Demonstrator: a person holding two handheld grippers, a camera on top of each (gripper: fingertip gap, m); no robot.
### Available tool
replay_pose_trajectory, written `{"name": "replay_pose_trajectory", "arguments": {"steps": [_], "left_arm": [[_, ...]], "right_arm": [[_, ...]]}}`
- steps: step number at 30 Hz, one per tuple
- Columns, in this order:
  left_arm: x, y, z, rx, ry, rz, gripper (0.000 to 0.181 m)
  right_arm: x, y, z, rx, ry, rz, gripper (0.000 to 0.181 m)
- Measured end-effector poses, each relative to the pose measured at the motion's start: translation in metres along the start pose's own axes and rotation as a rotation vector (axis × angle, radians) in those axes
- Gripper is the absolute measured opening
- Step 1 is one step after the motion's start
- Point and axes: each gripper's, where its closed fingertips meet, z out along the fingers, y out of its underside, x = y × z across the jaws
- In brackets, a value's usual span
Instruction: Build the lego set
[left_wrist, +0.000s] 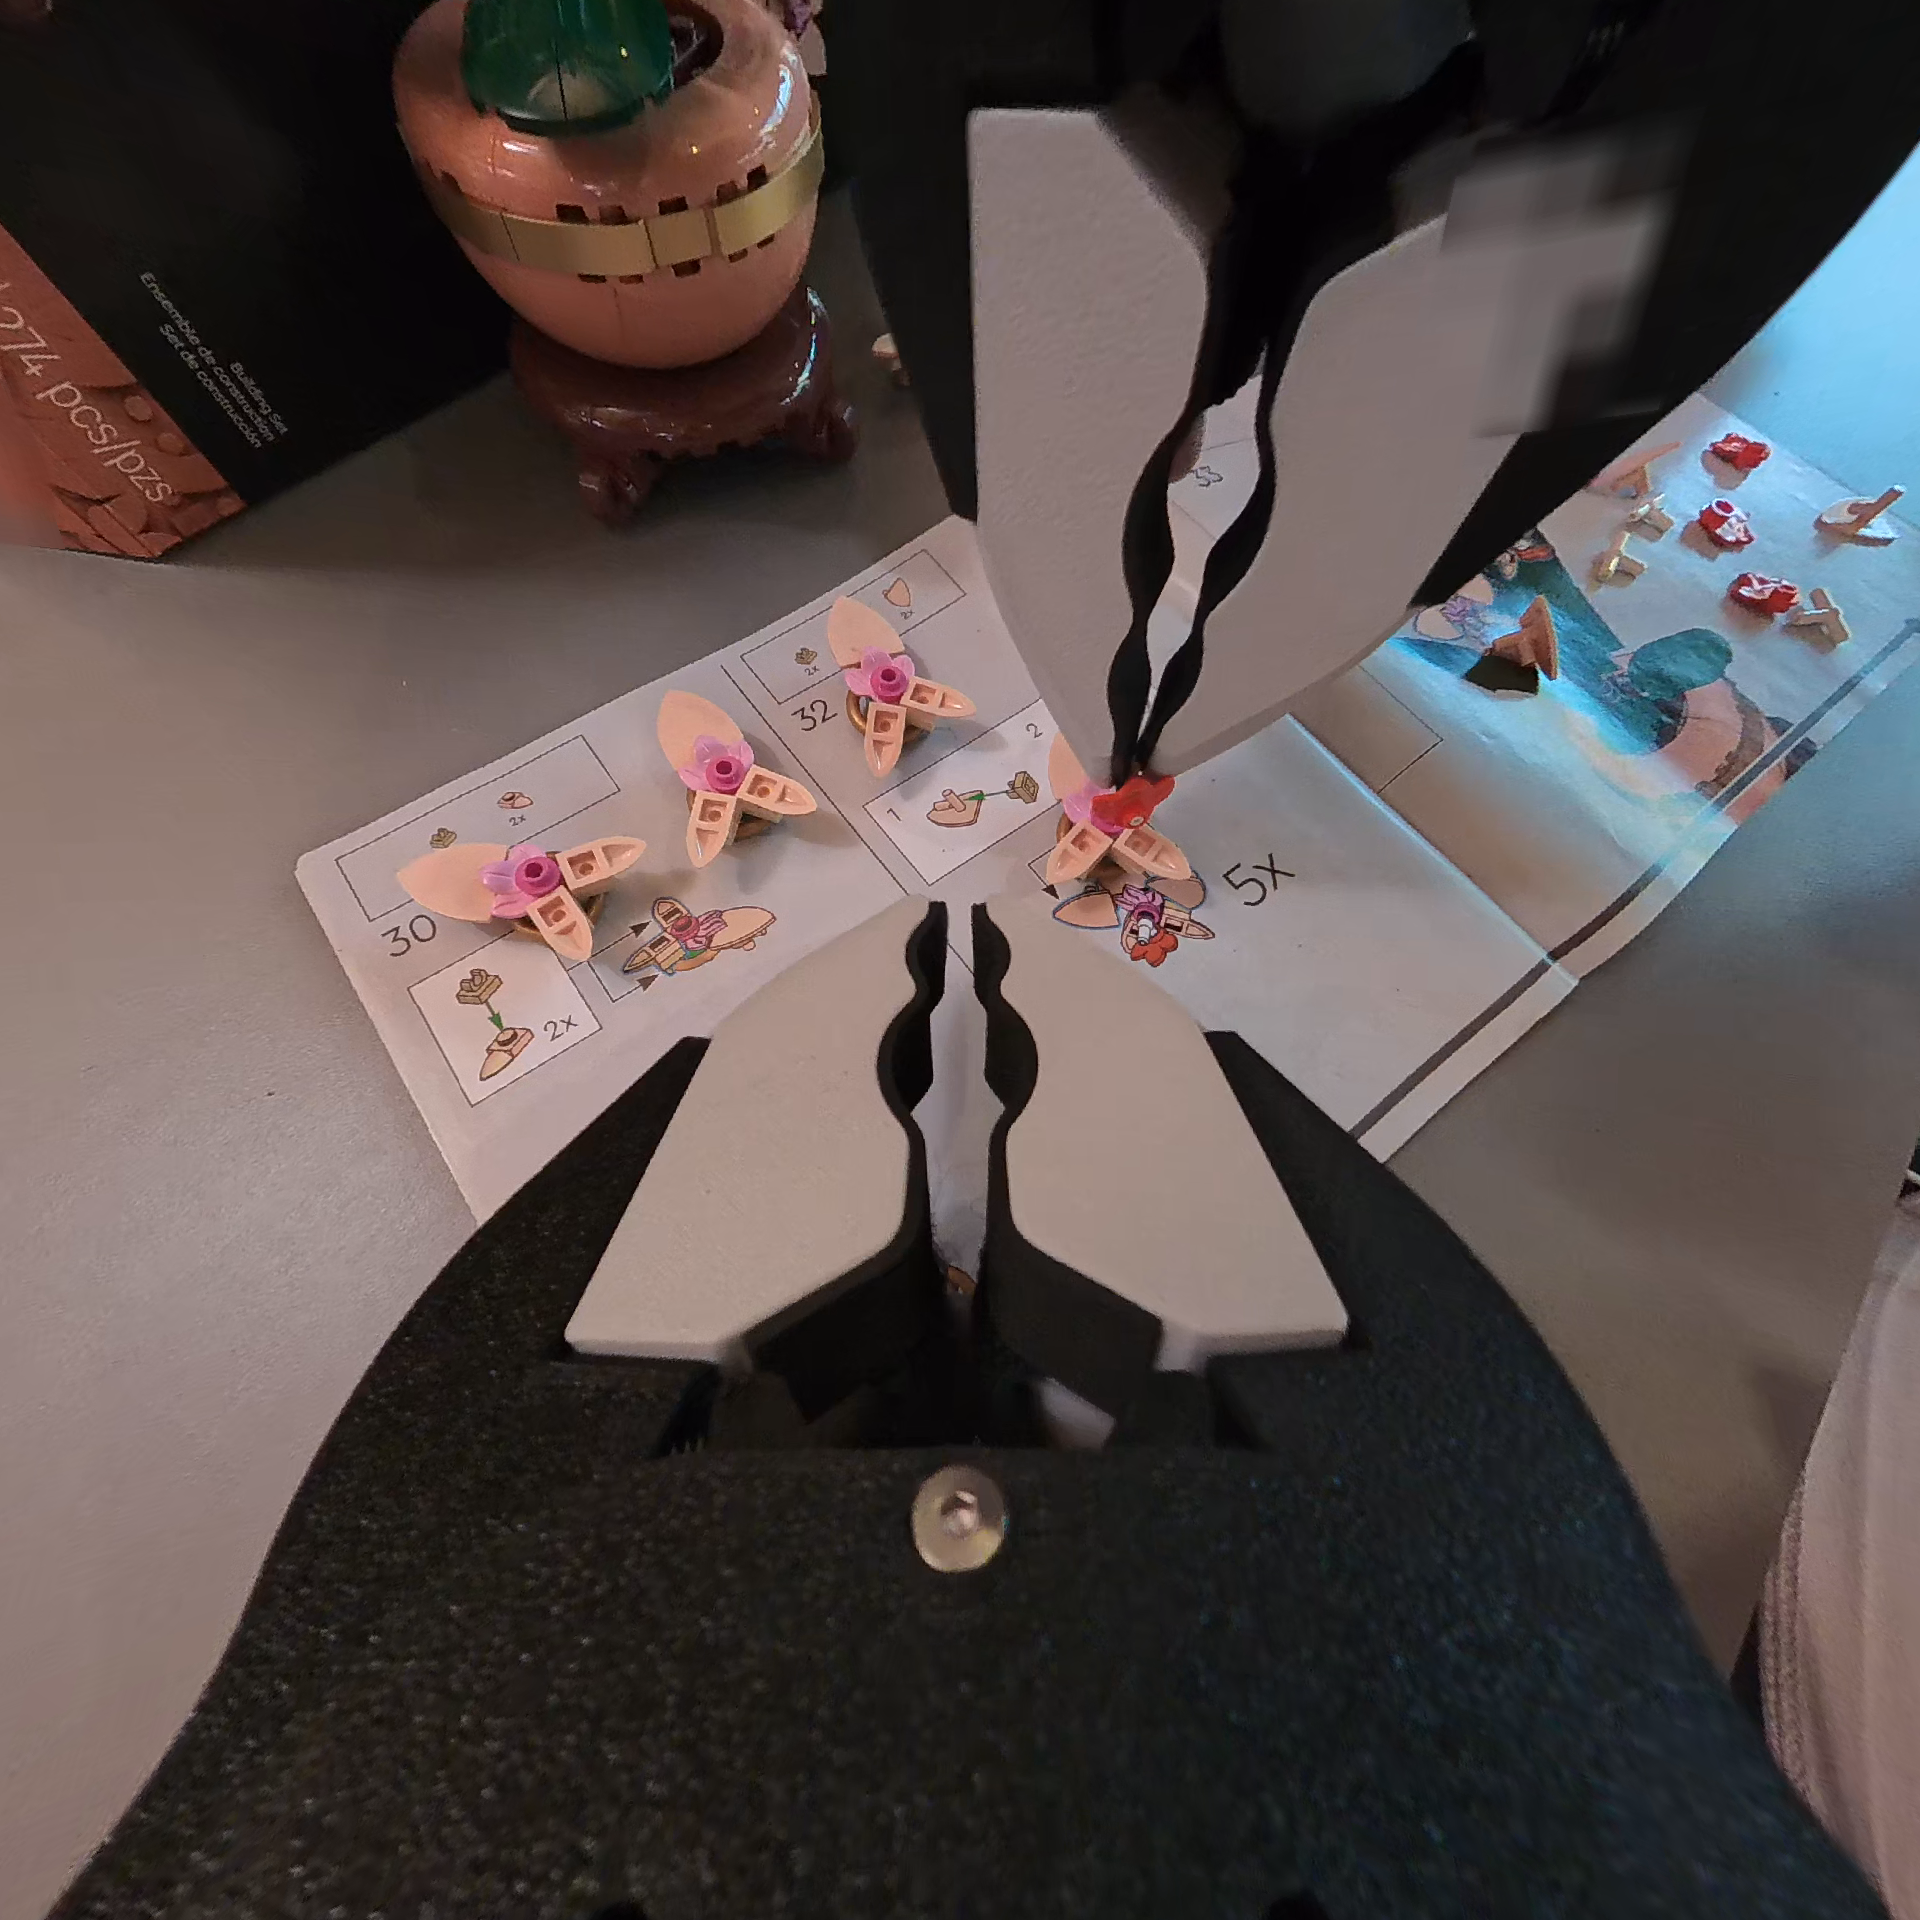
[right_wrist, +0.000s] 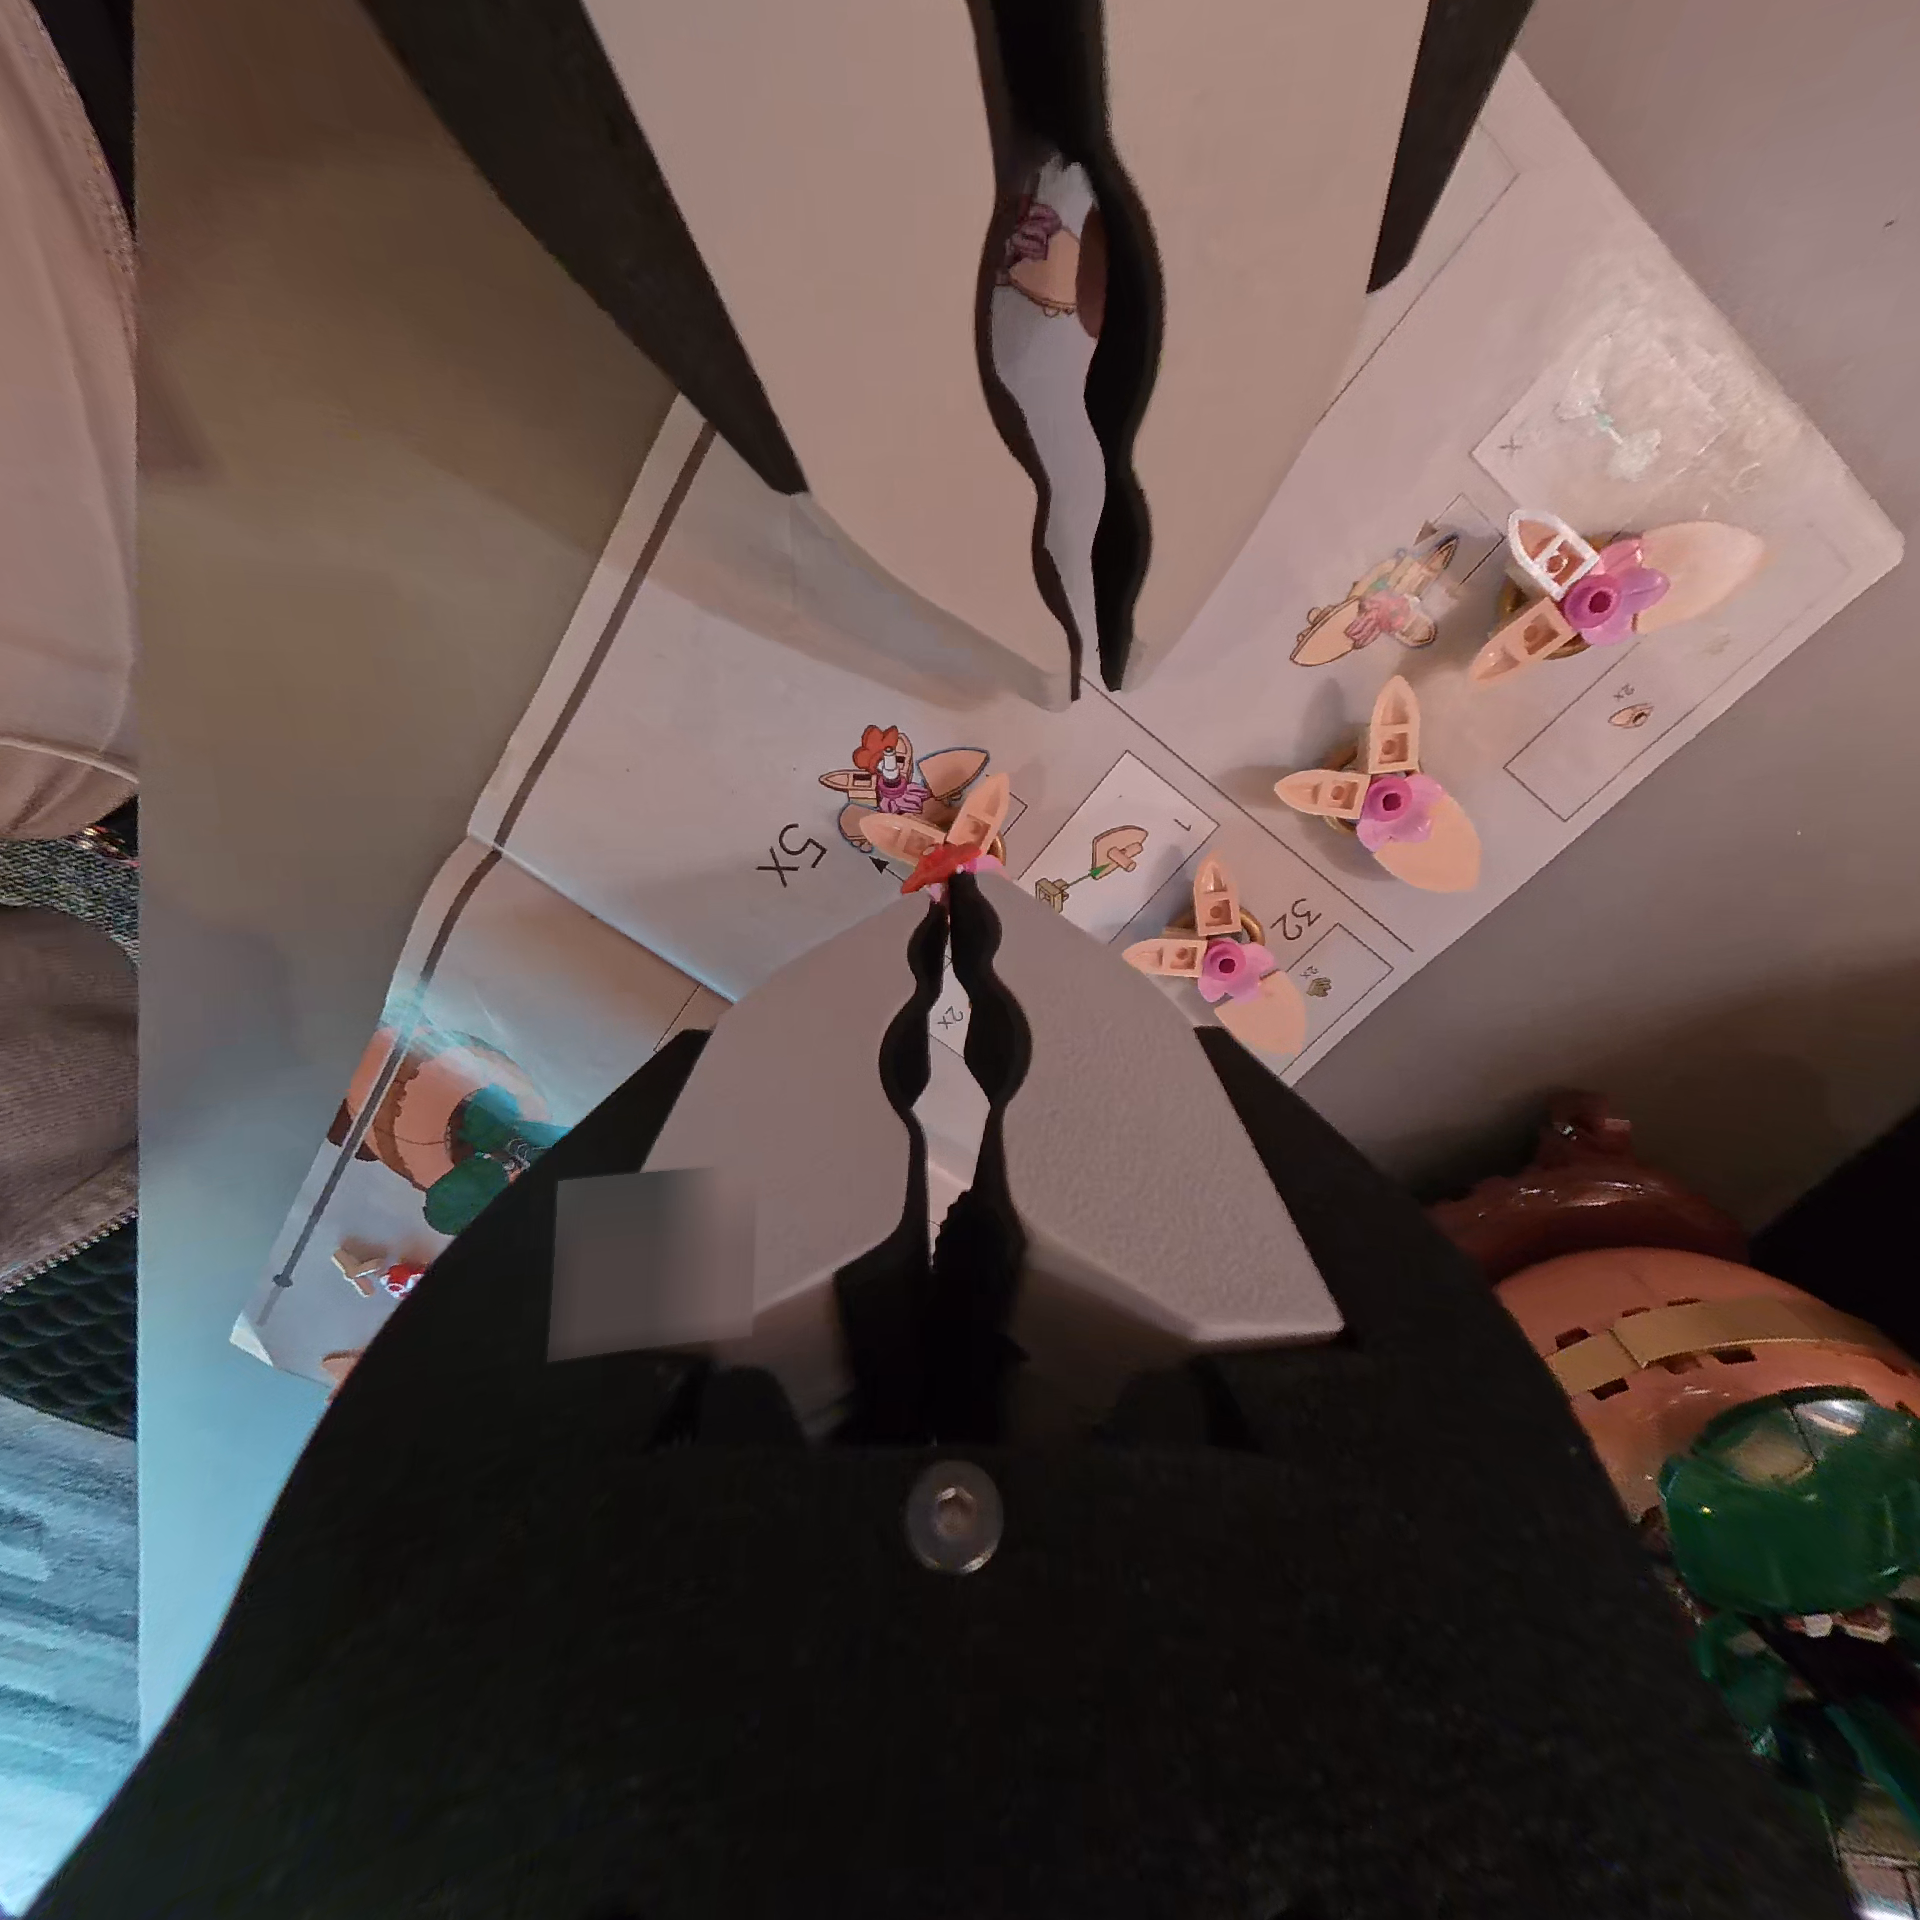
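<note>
Fingers of your right gripper (right_wrist: 951, 883) pinch a red piece (left_wrist: 1141, 798) onto the flower (left_wrist: 1114, 844) on the booklet (left_wrist: 1351, 935). Left gripper (left_wrist: 958, 914): fingers nearly together, empty, at its 6 o'clock. Three flowers (left_wrist: 727, 790) at 9 o'clock.

Beside the open, smooth, faintly shiny paper instruction booklet (left_wrist: 1299, 997), the rounded pink plastic lego vase (left_wrist: 613, 208) looks glossy, as does its dark brown plastic stand (left_wrist: 675, 416). On the booklet, the peach plastic petal flowers (left_wrist: 727, 790) look satiny. The grey worktop (left_wrist: 187, 1039) around the booklet is matt and smooth.
</note>
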Motion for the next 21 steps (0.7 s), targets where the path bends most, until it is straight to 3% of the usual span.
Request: {"name": "replay_pose_trajectory", "arguments": {"steps": [21], "left_arm": [[0.0019,0.0017,0.0015,-0.014,0.007,0.011,0.004]], "right_arm": [[0.0003,0.0010,0.0008,-0.043,-0.061,0.066,0.001]]}}
